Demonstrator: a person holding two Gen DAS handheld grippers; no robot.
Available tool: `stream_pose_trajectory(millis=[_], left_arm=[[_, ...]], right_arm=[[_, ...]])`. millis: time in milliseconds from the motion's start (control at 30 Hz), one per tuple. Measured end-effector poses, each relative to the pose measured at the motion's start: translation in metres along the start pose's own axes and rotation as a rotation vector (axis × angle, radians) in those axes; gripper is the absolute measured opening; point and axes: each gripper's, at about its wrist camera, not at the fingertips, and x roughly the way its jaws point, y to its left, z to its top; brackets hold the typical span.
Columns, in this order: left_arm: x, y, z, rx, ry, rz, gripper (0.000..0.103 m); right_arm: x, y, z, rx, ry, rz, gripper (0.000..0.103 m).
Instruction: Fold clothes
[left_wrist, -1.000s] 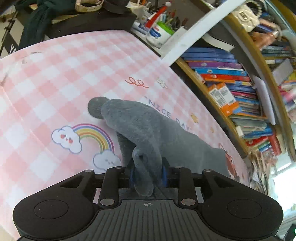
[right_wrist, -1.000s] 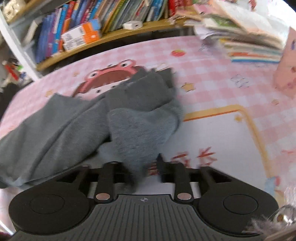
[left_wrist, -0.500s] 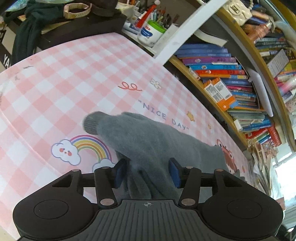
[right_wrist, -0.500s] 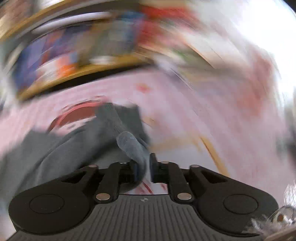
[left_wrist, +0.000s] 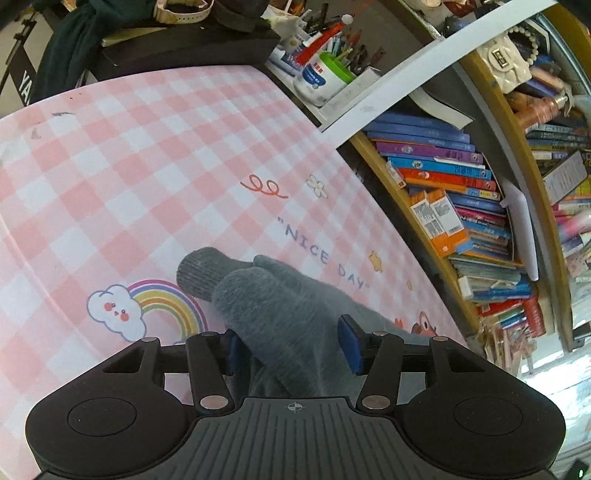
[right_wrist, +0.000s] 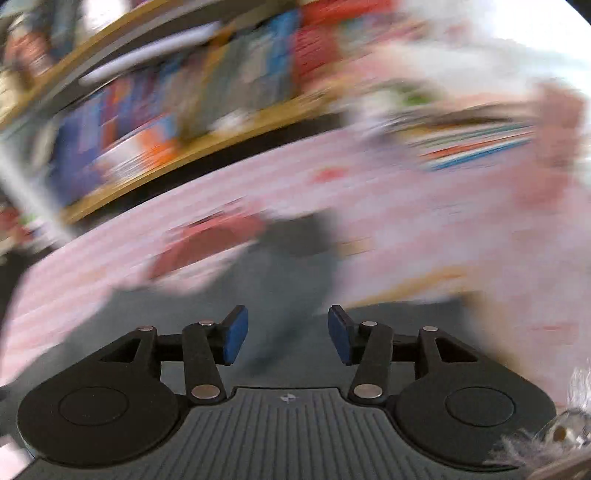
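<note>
Both grippers, left (left_wrist: 291, 345) and right (right_wrist: 284, 338), are standing apart, right just reopened, releasing the folded fuzzy grey knit garment (left_wrist: 280, 306) at twelve o'clock; next probably regrasping an edge.

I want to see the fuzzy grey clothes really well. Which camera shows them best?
The left wrist view. There the grey garment is sharp: you can see its fuzzy knit and ribbed cuff lying on the pink checked mat, between the open left gripper. The right wrist view is blurred, showing only a grey smear ahead of the open right gripper.
</note>
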Motion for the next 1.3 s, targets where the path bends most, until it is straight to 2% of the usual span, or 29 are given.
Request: stream_pose_trajectory(millis=[100, 267, 333, 367, 400, 433, 467, 533, 700, 767, 833, 900, 967, 1033, 1100, 1133, 1200, 1300], left_arm=[[-0.003, 0.004, 0.001, -0.044, -0.014, -0.016, 0.051], [-0.006, 0.018, 0.0, -0.163, -0.063, -0.032, 0.049], [-0.004, 0.028, -0.001, -0.256, -0.083, -0.039, 0.047], [-0.003, 0.033, -0.001, -0.303, -0.089, -0.056, 0.036], [-0.002, 0.038, -0.001, -0.344, -0.093, -0.079, 0.028], [-0.001, 0.041, -0.001, -0.368, -0.093, -0.096, 0.016], [0.0, 0.042, 0.0, -0.377, -0.089, -0.108, 0.01], [-0.003, 0.038, 0.002, -0.359, -0.103, -0.133, 0.007], [-0.021, 0.014, 0.012, -0.26, -0.173, -0.263, 0.007], [-0.025, 0.003, 0.015, -0.219, -0.205, -0.314, 0.006], [-0.028, -0.003, 0.02, -0.206, -0.237, -0.328, 0.006], [-0.03, -0.005, 0.026, -0.195, -0.258, -0.302, 0.006], [-0.032, -0.002, 0.028, -0.186, -0.268, -0.278, 0.006], [-0.035, 0.004, 0.028, -0.192, -0.27, -0.264, 0.006], [-0.035, 0.009, 0.026, -0.204, -0.273, -0.258, 0.006], [-0.035, 0.011, 0.025, -0.212, -0.275, -0.257, 0.006], [-0.037, 0.015, 0.022, -0.224, -0.278, -0.26, 0.006], [-0.04, 0.017, 0.018, -0.225, -0.285, -0.264, 0.006]], right_arm=[[0.028, 0.042, -0.002, -0.084, 0.102, 0.069, 0.046], [0.062, 0.074, -0.01, -0.218, 0.165, -0.014, 0.045], [0.065, 0.071, -0.012, -0.222, 0.17, -0.038, 0.033], [0.064, 0.067, -0.013, -0.208, 0.167, -0.041, 0.028], [0.062, 0.063, -0.013, -0.18, 0.163, -0.033, 0.014], [0.058, 0.055, -0.012, -0.14, 0.157, -0.021, 0.003], [0.052, 0.046, -0.011, -0.088, 0.143, -0.008, 0.003], [0.035, 0.025, -0.008, 0.032, 0.1, 0.016, 0.003], [-0.016, -0.03, -0.008, 0.348, -0.02, 0.074, 0.003], [-0.026, -0.04, -0.012, 0.392, -0.009, 0.103, 0.003], [-0.023, -0.038, -0.017, 0.362, 0.077, 0.133, 0.004], [-0.02, -0.034, -0.022, 0.328, 0.125, 0.113, 0.008], [-0.016, -0.031, -0.021, 0.314, 0.132, 0.067, 0.02], [-0.016, -0.021, -0.015, 0.27, 0.1, 0.036, 0.039], [-0.01, -0.002, -0.005, 0.175, 0.073, 0.019, 0.045], [-0.004, 0.009, -0.001, 0.12, 0.067, 0.018, 0.051], [0.013, 0.034, 0.006, 0.006, 0.076, 0.012, 0.058], [0.043, 0.076, 0.004, -0.162, 0.113, -0.01, 0.058]])
